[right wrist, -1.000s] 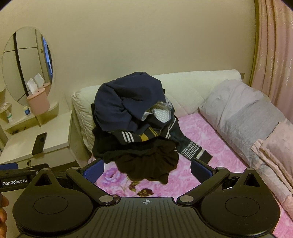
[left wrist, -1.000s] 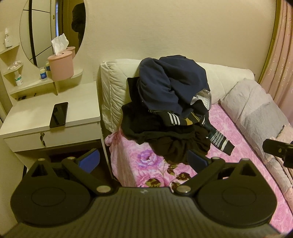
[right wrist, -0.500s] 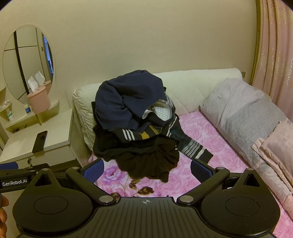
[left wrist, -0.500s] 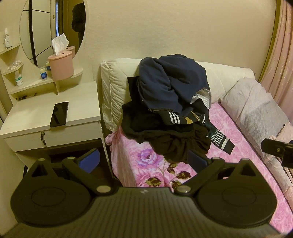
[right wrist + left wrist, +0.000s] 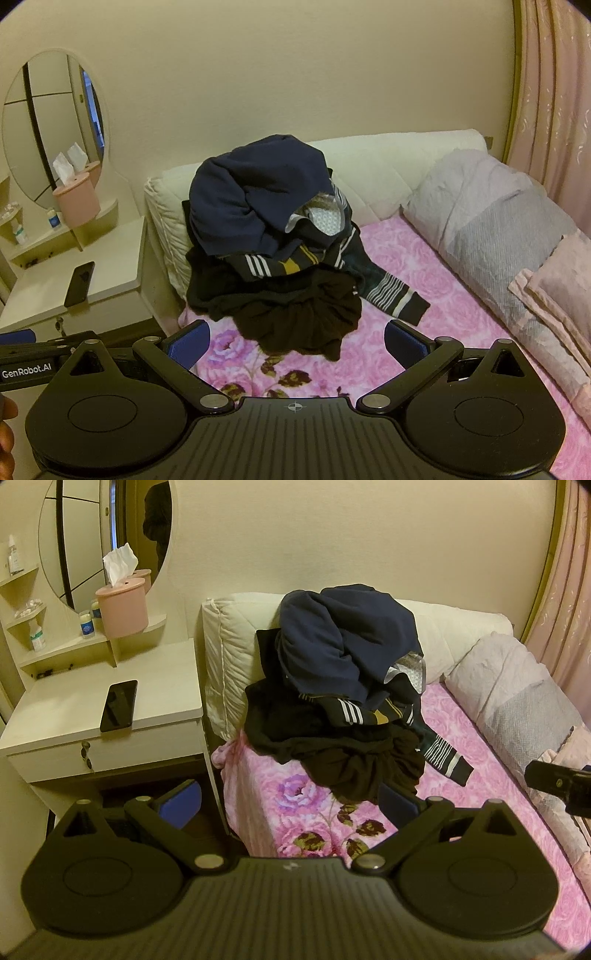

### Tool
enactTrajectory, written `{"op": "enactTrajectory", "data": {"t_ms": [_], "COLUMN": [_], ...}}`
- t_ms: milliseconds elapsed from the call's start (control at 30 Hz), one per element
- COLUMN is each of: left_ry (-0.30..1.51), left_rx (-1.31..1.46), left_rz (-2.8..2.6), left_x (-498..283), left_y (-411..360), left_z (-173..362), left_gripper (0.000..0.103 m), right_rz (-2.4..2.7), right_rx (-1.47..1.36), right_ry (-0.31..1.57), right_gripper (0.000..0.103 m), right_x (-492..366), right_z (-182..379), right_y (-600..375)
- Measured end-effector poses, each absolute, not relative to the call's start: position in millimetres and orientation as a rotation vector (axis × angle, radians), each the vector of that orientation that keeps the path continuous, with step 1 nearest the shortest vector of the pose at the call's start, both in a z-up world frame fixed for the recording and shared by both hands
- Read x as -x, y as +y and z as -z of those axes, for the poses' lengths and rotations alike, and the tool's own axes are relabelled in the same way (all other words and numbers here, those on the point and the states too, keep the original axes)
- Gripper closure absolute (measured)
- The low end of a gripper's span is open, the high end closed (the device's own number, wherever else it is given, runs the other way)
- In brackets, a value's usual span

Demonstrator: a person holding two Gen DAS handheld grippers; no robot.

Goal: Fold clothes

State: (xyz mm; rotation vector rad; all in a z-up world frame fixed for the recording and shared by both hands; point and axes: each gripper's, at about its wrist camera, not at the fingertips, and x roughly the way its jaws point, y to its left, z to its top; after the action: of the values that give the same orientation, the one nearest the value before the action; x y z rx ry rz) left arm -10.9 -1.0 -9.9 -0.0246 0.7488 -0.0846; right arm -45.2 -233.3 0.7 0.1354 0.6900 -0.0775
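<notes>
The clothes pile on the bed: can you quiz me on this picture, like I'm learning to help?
1. True or false: the right claw is holding a garment.
2. Which lies on top of the clothes pile: A) the navy blue sweatshirt, B) the crumpled black garment, C) the striped knit sleeve?
3. What flat black thing lies on the cream bedside table?

Key: 1. False, both it and the left claw are open and empty. 2. A. 3. A black smartphone.
</notes>
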Motion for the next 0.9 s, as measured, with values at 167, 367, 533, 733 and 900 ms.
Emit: {"op": "enactTrajectory", "data": {"t_ms": [167,367,533,733,900], "left_ry": [0.751,0.753,0.753,0.757,0.742], "left_rx": [0.022,0.032,0.034,0.009,-0.019], "left_rz": [0.087,0.098,0.106,0.121,0.121], "left_x": [12.0,15.2,21.5,36.0,53.6], "left_y": [-1.4,-1.6,-3.9,-15.3,-26.0], "left_z": [10.4,10.1,9.5,12.5,11.2], "left_gripper": [0.003,0.003,0.003,0.004,0.004], "right_rz": [0.080,0.083,0.087,0.096,0.092], "right_rx": [-0.149,-0.160,-0.167,-0.185,-0.195], "right_ry": [0.703,0.711,0.716,0.729,0.729], "right_gripper": [0.000,0.000,0.000,0.000,0.000], "right_x": [45.8,47.3,51.0,62.1,74.2], "right_z": [2.7,4.7,6.6,12.5,16.1], "right_y": [-236.2,-237.8,-239.8,-249.1,-258.1]}}
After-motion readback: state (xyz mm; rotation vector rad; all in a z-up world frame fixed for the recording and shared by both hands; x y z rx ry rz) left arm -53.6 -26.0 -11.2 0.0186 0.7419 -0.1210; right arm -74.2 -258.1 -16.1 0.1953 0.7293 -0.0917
